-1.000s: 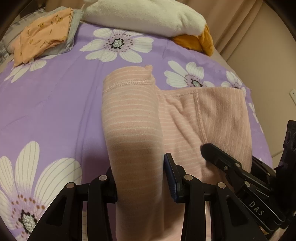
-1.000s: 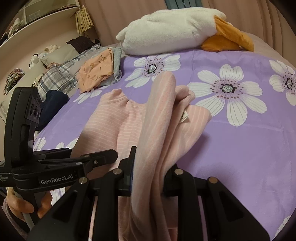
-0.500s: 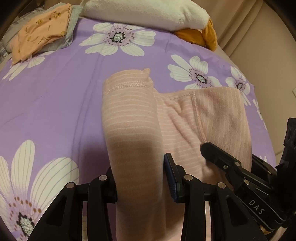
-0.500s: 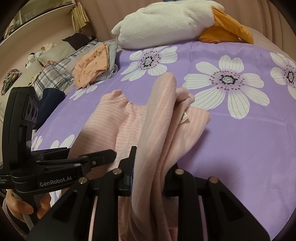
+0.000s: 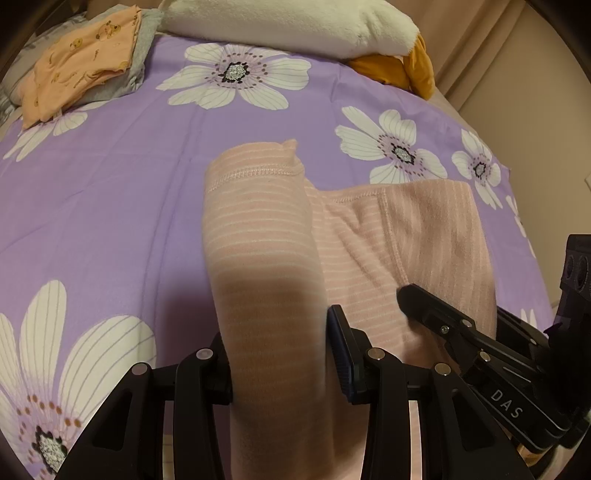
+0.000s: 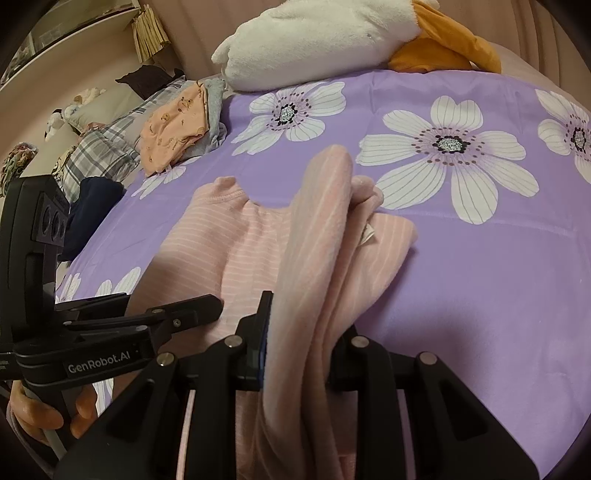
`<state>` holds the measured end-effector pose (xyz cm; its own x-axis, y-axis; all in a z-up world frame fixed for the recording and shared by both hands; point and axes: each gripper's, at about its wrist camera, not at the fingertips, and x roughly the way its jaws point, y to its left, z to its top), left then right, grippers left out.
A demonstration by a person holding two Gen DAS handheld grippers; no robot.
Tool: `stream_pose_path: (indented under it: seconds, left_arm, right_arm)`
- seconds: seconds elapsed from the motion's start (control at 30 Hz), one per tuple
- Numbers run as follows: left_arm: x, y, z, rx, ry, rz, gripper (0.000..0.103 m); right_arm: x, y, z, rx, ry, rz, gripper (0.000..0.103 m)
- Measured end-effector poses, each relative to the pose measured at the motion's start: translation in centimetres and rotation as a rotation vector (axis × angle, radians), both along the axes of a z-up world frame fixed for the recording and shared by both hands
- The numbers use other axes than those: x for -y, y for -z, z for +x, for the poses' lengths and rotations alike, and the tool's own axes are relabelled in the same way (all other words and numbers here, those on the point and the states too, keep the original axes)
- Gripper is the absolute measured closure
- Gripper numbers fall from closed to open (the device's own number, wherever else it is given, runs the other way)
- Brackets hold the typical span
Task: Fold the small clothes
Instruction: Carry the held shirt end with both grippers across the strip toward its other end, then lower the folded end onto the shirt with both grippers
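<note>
A pink striped garment (image 5: 388, 236) lies on the purple flowered bedspread (image 5: 110, 192). My left gripper (image 5: 280, 354) is shut on its left part, which drapes up between the fingers. My right gripper (image 6: 299, 343) is shut on the garment's right part (image 6: 317, 236), bunched and lifted. Each gripper shows in the other's view: the right gripper (image 5: 480, 343) at the lower right of the left wrist view, the left gripper (image 6: 147, 325) at the left of the right wrist view. The far hem rests on the bed.
A folded orange and grey clothes stack (image 5: 85, 62) sits at the far left, also in the right wrist view (image 6: 181, 125). A white and orange plush (image 6: 332, 33) lies at the bed's head. Plaid pillows (image 6: 103, 151) and a dark garment (image 6: 92, 199) lie left.
Both grippers have moved forward over the bed with the garment held; the flowers and the clothes stack sit lower in view. The grips have not changed.
</note>
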<state>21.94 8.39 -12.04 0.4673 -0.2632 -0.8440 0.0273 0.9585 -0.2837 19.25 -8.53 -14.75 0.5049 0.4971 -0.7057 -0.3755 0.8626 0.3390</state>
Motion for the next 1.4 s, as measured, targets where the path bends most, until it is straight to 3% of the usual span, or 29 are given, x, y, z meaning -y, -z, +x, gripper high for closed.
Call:
stream_pose_path:
  seconds: [0.93, 1.4]
  left_arm:
    - [0.0, 0.2, 0.1, 0.0, 0.0, 0.005, 0.063]
    - [-0.4, -0.3, -1.6, 0.006, -0.016, 0.045, 0.063]
  right_arm:
    - [1.4, 1.3, 0.7, -0.076, 0.032, 0.059, 0.071]
    - [3.1, 1.4, 0.3, -0.113, 0.072, 0.111, 0.069]
